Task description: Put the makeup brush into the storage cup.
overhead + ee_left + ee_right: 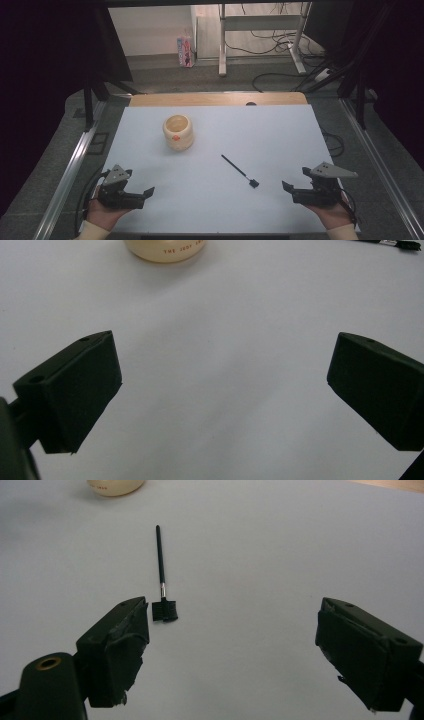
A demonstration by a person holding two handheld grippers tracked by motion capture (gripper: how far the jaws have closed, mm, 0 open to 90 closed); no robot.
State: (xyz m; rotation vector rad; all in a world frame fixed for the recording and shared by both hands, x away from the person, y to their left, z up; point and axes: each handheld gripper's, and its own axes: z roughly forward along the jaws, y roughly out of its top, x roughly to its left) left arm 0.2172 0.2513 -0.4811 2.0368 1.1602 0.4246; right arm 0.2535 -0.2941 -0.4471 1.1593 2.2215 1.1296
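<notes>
risk: brush is thin and lies flat on the table; my pads may skid off it or flick it away.
right gripper: jaws apart, empty, brush head just ahead of it.
left gripper: jaws apart, empty.
cup: cream, round, glossy, well ahead of left gripper.
brush: slim black stick, small square head.
</notes>
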